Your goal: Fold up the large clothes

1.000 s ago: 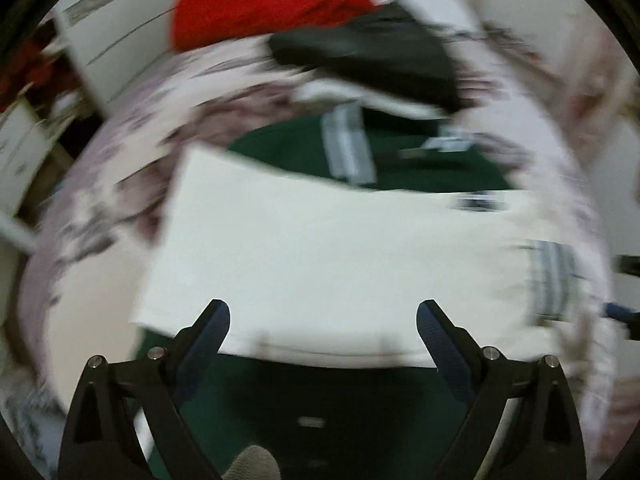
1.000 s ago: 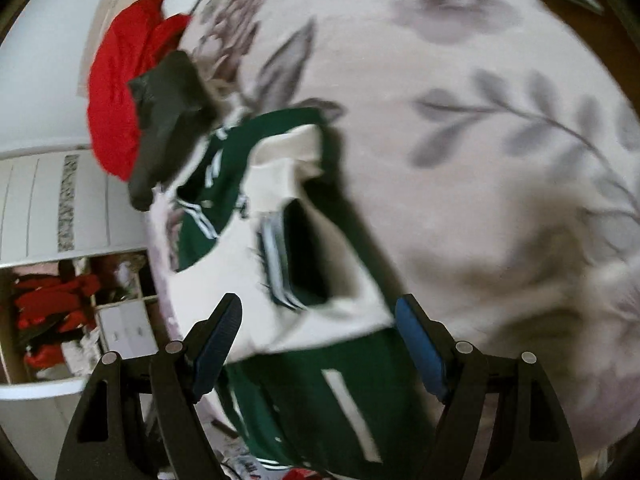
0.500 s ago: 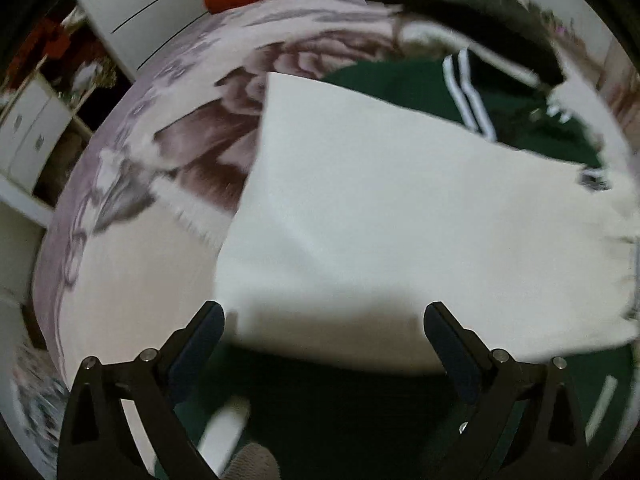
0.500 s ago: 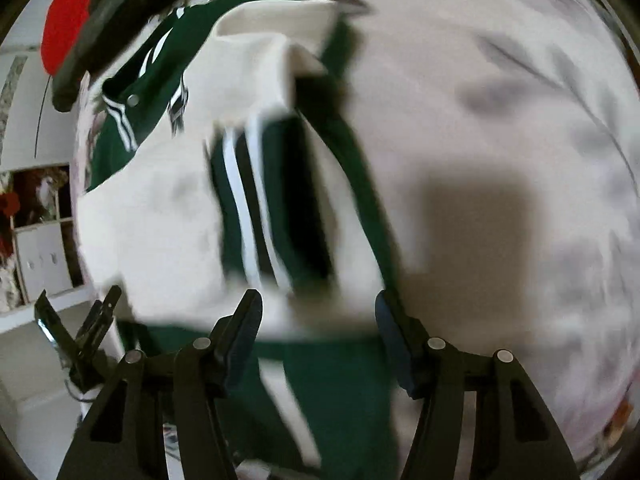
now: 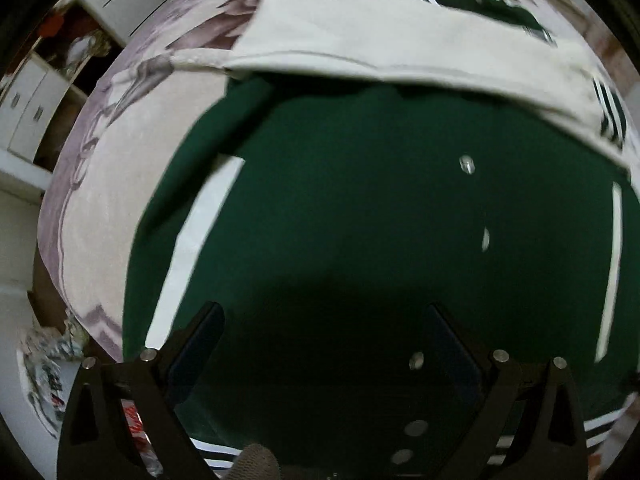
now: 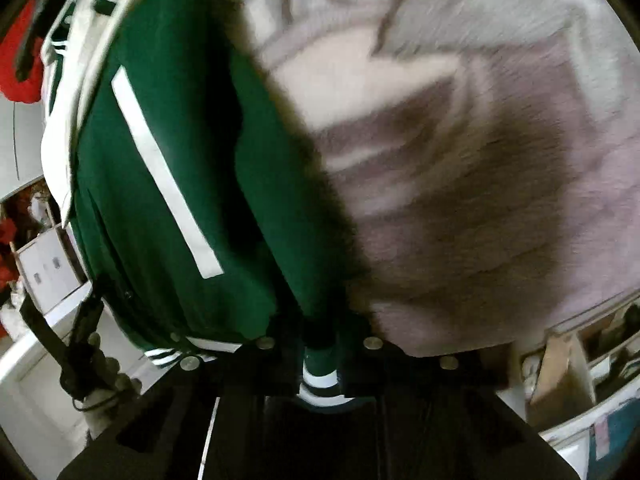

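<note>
— What is each gripper doing?
— The right gripper [image 6: 320, 364] is pinching the jacket's [image 6: 180, 200] striped hem at the bed's [image 6: 460, 160] near edge. The left gripper [image 5: 324, 344] is hovering spread over the green body.
— And the jacket?
— It is lying lengthwise away, its cream sleeve [image 5: 400, 44] folded crosswise; bare bedspread is lying right.

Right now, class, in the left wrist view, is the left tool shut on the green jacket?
No: the left tool stands open, fingers wide apart above the green jacket.

Floral bedspread [image 6: 500, 152], white cabinets [image 5: 28, 112]
</note>
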